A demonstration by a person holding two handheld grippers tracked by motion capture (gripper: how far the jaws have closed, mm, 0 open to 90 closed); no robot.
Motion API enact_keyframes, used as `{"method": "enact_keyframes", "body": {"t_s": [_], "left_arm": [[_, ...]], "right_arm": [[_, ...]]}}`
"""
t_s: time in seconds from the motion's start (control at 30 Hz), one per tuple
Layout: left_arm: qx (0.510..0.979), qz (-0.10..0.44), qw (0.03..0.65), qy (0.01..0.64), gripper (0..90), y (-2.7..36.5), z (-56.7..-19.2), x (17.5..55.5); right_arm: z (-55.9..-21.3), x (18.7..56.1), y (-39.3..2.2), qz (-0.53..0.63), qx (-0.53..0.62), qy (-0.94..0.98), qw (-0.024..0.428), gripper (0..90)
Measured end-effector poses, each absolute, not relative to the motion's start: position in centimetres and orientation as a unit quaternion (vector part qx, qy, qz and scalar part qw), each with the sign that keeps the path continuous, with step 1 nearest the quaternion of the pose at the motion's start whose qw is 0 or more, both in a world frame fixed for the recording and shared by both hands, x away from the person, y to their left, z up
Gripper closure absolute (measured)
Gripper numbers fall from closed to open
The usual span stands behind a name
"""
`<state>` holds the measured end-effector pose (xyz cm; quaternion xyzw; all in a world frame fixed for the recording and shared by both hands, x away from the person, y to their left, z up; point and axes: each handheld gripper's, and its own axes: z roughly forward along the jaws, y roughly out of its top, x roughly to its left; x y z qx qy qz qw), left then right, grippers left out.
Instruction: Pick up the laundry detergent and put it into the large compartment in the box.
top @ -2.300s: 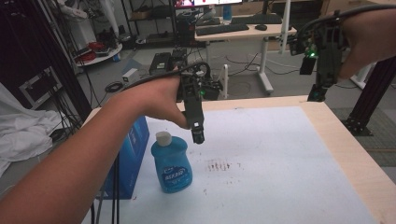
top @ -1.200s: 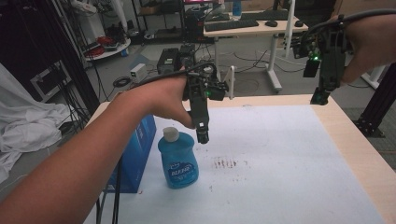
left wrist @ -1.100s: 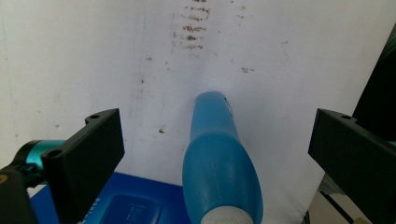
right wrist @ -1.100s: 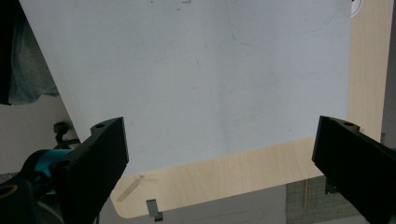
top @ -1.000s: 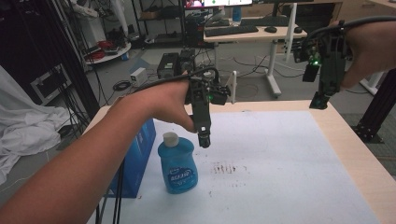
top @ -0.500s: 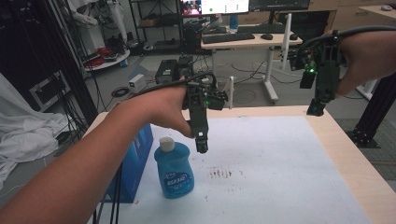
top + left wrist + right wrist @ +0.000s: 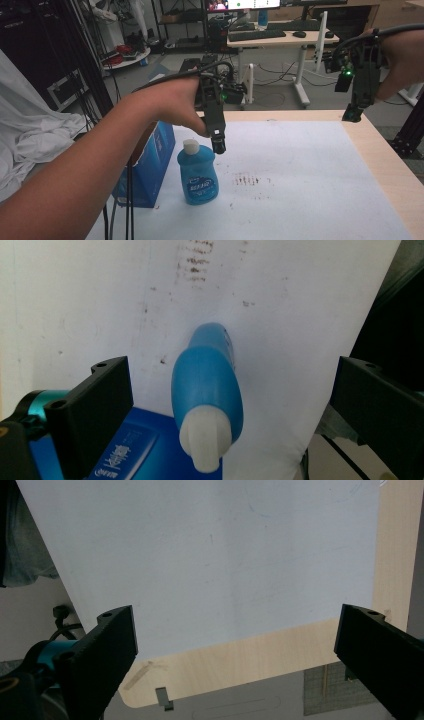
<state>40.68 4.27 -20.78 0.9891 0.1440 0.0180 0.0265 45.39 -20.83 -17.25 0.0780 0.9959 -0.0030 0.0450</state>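
Left gripper (image 7: 218, 145) hangs just above the blue bottle (image 7: 198, 175), jaws wide; right gripper (image 7: 352, 114) far right of it, jaws wide too.

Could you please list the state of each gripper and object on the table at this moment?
Left gripper: open, above the bottle, touching nothing.
Right gripper: open, empty, over the table's far right corner.
Blue soap bottle: upright, white cap shut, not gripped.
Blue box: standing at the table's left edge, beside the bottle.
White table cover: flat, with dark stains.
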Motion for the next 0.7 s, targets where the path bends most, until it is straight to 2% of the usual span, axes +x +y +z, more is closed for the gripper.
{"method": "enact_keyframes", "body": {"t_s": [0.27, 0.7], "left_arm": [[0.987, 0.019, 0.026, 0.159, 3.4, 6.4, -20.8, 40.3], [0.985, 0.0, 0.025, 0.173, 3.5, 8.7, -23.6, 40.5]], "right_arm": [[-17.7, 45.4, -19.4, -0.008, 0.067, 0.997, 0.043, 2.7], [-17.4, 44.8, -18.5, -0.012, 0.069, 0.997, 0.044, 2.7]]}}
